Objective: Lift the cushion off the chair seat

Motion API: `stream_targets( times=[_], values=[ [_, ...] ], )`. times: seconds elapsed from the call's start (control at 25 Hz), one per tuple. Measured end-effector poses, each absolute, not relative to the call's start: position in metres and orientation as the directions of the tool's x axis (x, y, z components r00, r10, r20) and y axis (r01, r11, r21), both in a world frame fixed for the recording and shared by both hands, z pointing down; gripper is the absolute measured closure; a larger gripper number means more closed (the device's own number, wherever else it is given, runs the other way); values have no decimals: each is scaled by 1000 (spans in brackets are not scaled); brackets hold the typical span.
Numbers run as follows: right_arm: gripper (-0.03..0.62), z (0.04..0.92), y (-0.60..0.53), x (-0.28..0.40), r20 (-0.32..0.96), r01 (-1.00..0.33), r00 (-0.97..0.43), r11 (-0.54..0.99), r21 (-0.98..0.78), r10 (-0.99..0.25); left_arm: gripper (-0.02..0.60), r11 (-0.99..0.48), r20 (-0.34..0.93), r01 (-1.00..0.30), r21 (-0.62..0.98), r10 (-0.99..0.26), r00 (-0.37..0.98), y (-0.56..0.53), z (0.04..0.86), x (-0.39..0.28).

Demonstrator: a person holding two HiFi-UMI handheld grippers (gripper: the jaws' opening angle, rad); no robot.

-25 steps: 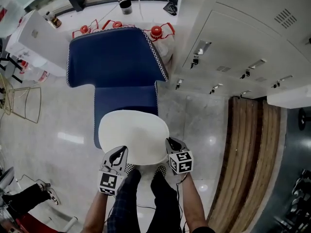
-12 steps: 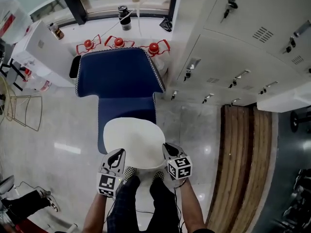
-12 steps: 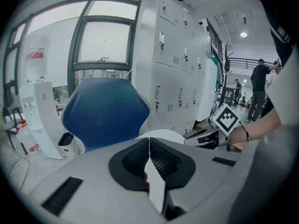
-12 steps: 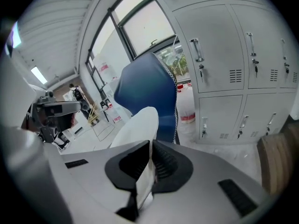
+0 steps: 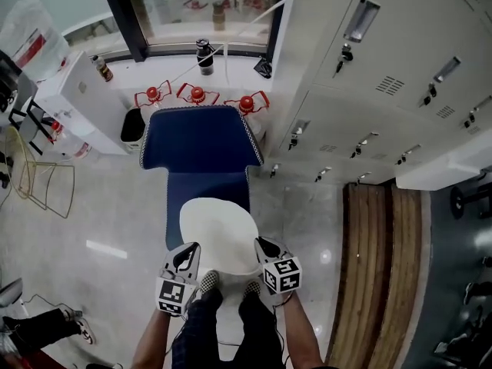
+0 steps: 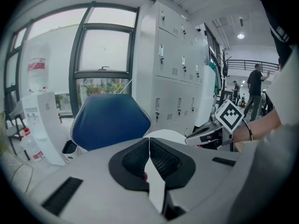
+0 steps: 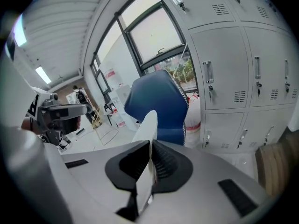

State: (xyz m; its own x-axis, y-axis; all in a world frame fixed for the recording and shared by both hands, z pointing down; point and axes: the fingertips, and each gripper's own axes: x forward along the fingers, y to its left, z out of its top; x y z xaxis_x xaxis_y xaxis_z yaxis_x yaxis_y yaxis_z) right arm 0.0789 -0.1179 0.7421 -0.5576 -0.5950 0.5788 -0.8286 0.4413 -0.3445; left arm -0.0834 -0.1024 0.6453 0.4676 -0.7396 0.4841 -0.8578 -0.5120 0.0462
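White oval flat cushion (image 5: 221,235) is gripped by its near rim at both corners and sits over the front of the blue padded chair (image 5: 204,141) seat in head view. Can't tell if its far edge touches the seat. The left gripper (image 5: 190,250) has its jaws pinched on the rim's left part, with a thin white edge wedged between the pads in the left gripper view (image 6: 156,190). The right gripper (image 5: 261,246) is the same, clamped tight on the rim's right part, and the cushion shows edge-on running out past the fingertips (image 7: 148,125).

Room: the chair back stands straight beyond the fingertips, w/ red-capped water jugs (image 5: 197,94) and a window (image 5: 200,6) behind it. White metal lockers (image 5: 369,91) are close to the right of the right fingers. There is open glossy pale floor (image 5: 100,206) left of the left fingers and a gold wire rack (image 5: 46,187) further left. Slatted wood strip (image 5: 380,267) lies well right.

Both grippers point fwd and somewhat down, side by side, w/ the cushion spanning between them. Person's legs in checked trousers (image 5: 223,321) are just behind the fingers.
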Motion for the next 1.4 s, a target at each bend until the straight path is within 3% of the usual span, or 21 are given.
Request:
stream_targets(
  times=[0.76,1.4],
  values=[
    [557,592,-107,50,596,-853,-494,484,-193,-633,564,-511,436,-858,42,-764,476,-76,514,-113],
    [559,456,-74,92,513,-919,-377,381,-102,-771,563,-521,308,-853,12,-810,499,-64,396,-120]
  ],
)
